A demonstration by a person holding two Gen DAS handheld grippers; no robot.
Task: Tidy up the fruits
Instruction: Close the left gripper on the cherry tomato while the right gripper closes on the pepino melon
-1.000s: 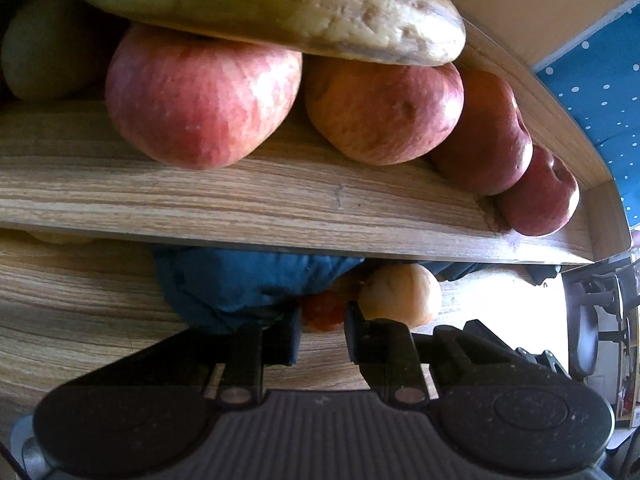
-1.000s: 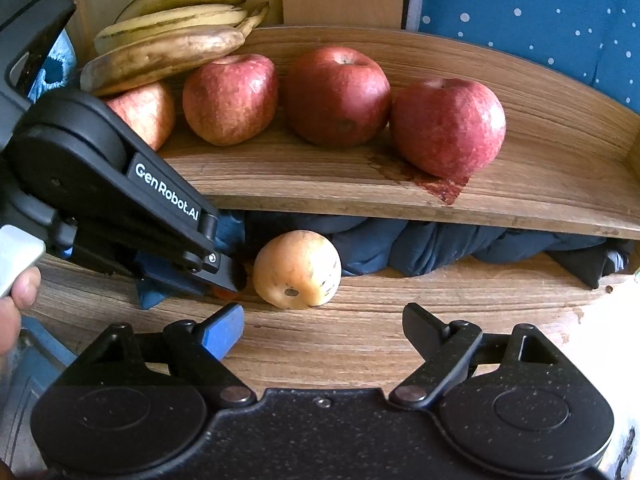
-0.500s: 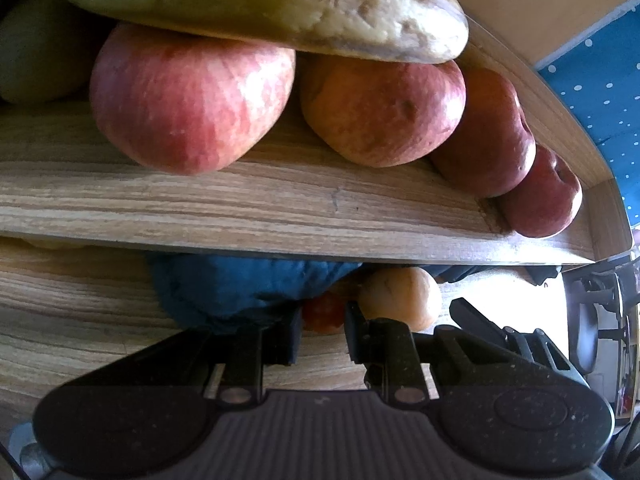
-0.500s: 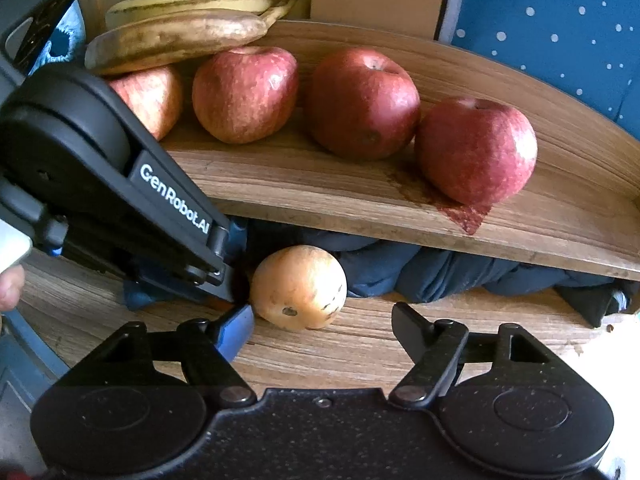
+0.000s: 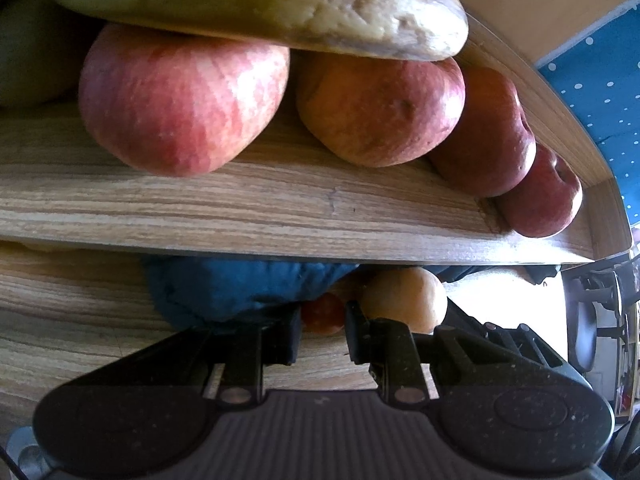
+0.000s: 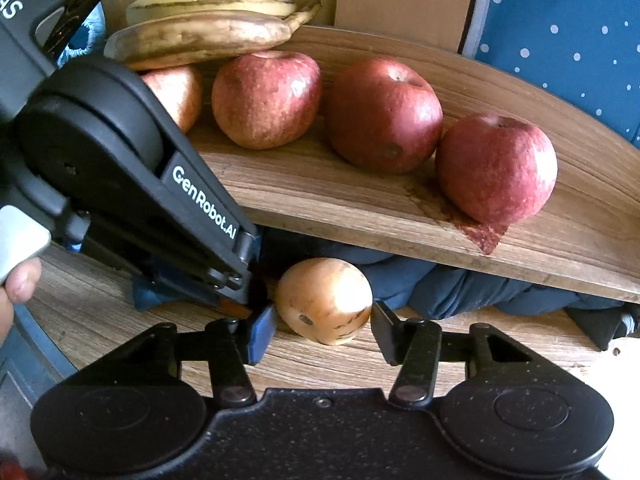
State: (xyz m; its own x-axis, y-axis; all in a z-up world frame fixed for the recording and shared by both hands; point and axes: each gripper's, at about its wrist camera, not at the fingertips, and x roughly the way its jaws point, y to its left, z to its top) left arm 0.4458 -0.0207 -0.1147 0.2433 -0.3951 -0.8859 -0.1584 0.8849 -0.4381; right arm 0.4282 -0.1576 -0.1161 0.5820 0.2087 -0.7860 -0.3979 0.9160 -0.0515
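Observation:
A yellow-brown round fruit lies on the lower wooden board, just under the shelf edge. My right gripper straddles it with its jaws closing, and both fingertips touch the fruit's sides. My left gripper is shut on a small red fruit right beside it, low over the board. In the right wrist view the left gripper's black body fills the left side and hides its tips. The yellow-brown fruit also shows in the left wrist view.
Several red apples and a bunch of bananas sit on the upper wooden shelf. Blue cloth is bunched under the shelf behind the fruit. A person's thumb shows at the left edge. A dotted blue wall lies behind.
The right gripper's fingers have drawn in from wide apart to the sides of the yellow-brown fruit and edged closer to it. The left gripper has stayed put.

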